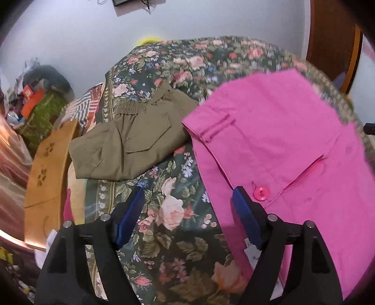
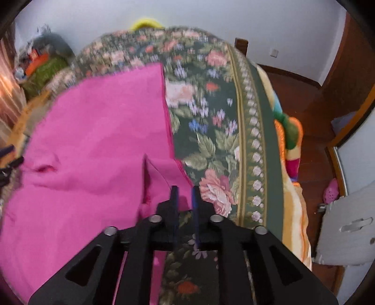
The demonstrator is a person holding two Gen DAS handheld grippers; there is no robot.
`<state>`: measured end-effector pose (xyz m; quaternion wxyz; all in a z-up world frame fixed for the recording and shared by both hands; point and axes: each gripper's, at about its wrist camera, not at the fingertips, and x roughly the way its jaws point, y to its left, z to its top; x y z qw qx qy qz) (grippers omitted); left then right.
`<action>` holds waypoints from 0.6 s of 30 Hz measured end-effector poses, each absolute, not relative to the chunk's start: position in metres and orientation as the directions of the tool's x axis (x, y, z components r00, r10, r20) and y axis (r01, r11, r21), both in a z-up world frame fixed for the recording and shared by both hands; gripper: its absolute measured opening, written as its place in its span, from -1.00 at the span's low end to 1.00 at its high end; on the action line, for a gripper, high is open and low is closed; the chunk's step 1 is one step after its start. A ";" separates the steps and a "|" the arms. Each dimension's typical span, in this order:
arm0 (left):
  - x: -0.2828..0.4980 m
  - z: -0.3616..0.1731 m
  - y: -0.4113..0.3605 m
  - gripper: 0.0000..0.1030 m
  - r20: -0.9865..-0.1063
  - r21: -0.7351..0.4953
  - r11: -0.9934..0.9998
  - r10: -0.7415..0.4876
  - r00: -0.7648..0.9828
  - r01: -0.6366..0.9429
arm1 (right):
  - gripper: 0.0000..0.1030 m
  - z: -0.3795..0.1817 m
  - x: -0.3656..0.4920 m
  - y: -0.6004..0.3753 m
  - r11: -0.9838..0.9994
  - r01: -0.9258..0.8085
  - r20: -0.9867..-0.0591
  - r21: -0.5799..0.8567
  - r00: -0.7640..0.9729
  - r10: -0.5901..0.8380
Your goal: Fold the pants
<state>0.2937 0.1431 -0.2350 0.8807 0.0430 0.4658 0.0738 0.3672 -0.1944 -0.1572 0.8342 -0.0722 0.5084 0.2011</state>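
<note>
The left tongs (image 1: 187, 204) are held wide apart above the bed (image 1: 168, 234), and nothing is gripped between the blue pads (image 1: 131, 211). The bare floral cover is seen between them. The right pad is placed over the near left edge of the pink pants (image 1: 276, 145), just beside a pink button (image 1: 261, 192); whether the cloth is touched cannot be told.

The right tongs (image 2: 185, 194) are held narrow, with only a small gap between the pads. A raised fold of the pink pants (image 2: 93, 140) is seen just at their tips, but whether it is pinched cannot be told, because the picture is blurred.

The pink pants are spread flat on the bed cover (image 2: 211, 131), from the near side to the far side. In the left view the waistband, the button and a slit pocket (image 1: 304, 173) are turned up. In the right view a straight edge of the pants is laid along the flowers on the right.

To the left of the pink pants, olive pants (image 1: 131, 145) are laid folded on the bed, and the two are touching at one corner. A tan board (image 1: 46, 173) is seen at the left edge of the bed. A white wall (image 1: 187, 21) is seen behind the bed.
</note>
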 end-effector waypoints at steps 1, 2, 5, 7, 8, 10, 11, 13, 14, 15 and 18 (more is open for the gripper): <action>0.294 -0.227 0.150 0.52 -0.809 0.128 0.987 0.162 0.565 -0.098 | -0.30 -0.151 0.367 -0.194 0.907 -0.412 -0.869 0.087 0.414 0.272; 0.296 -0.222 0.155 0.52 -0.803 0.125 0.986 0.166 0.572 -0.109 | -0.18 -0.140 0.366 -0.191 0.902 -0.423 -0.852 0.084 0.439 0.286; 0.307 -0.213 0.170 0.58 -0.804 0.100 0.984 0.165 0.571 -0.144 | 0.19 -0.118 0.366 -0.179 0.892 -0.447 -0.808 0.073 0.498 0.315; 0.320 -0.212 0.180 0.58 -0.820 0.063 0.986 0.138 0.556 -0.153 | 0.31 -0.112 0.376 -0.169 0.887 -0.452 -0.794 0.093 0.505 0.340; 0.326 -0.214 0.183 0.58 -0.826 0.045 0.986 0.125 0.550 -0.158 | 0.32 -0.110 0.383 -0.163 0.886 -0.451 -0.786 0.106 0.508 0.352; 0.343 -0.220 0.191 0.58 -0.838 0.003 0.986 0.094 0.537 -0.168 | 0.32 -0.111 0.400 -0.151 0.884 -0.450 -0.777 0.128 0.508 0.371; 0.349 -0.223 0.193 0.58 -0.844 -0.014 0.985 0.081 0.531 -0.172 | 0.32 -0.112 0.403 -0.148 0.882 -0.453 -0.777 0.133 0.504 0.376; 0.366 -0.232 0.195 0.58 -0.854 -0.062 0.984 0.036 0.519 -0.170 | 0.32 -0.120 0.420 -0.137 0.879 -0.456 -0.781 0.141 0.495 0.381; 0.371 -0.237 0.195 0.58 -0.857 -0.075 0.983 0.023 0.514 -0.170 | 0.32 -0.122 0.425 -0.134 0.879 -0.457 -0.783 0.139 0.492 0.379; 0.380 -0.242 0.195 0.58 -0.862 -0.088 0.982 0.011 0.507 -0.170 | 0.32 -0.126 0.432 -0.129 0.878 -0.459 -0.787 0.137 0.488 0.378; 0.400 -0.257 0.194 0.58 -0.871 -0.106 0.981 -0.013 0.491 -0.161 | 0.31 -0.139 0.458 -0.118 0.880 -0.455 -0.796 0.136 0.479 0.371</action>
